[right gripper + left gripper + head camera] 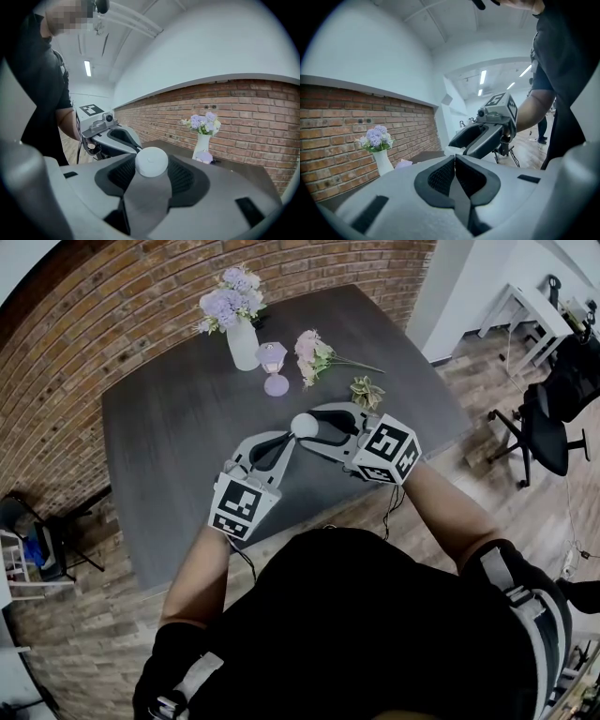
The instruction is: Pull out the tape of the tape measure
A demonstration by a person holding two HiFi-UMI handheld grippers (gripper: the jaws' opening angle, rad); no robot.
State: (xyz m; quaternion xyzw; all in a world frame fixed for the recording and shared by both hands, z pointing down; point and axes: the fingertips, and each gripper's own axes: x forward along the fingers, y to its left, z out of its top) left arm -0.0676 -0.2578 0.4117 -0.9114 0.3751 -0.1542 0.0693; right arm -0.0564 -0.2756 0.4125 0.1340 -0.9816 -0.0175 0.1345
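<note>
A small round white tape measure (305,425) is held above the dark table (169,437), with my right gripper (316,424) shut on it. In the right gripper view the white tape measure (152,159) sits squeezed between the black pads (123,174) of the right gripper (151,165). My left gripper (292,438) points at it from the left, its tips right beside the case. In the left gripper view the left gripper (454,158) has its jaws pressed together. No pulled-out tape shows. The right gripper (461,144) and the tape measure (451,150) sit just beyond.
At the back of the table stand a white vase of purple flowers (241,329) and a small lilac lamp (275,368); a pink bouquet (313,354) and a green sprig (367,391) lie to the right. A black office chair (548,418) stands right of the table, a brick wall (84,324) behind.
</note>
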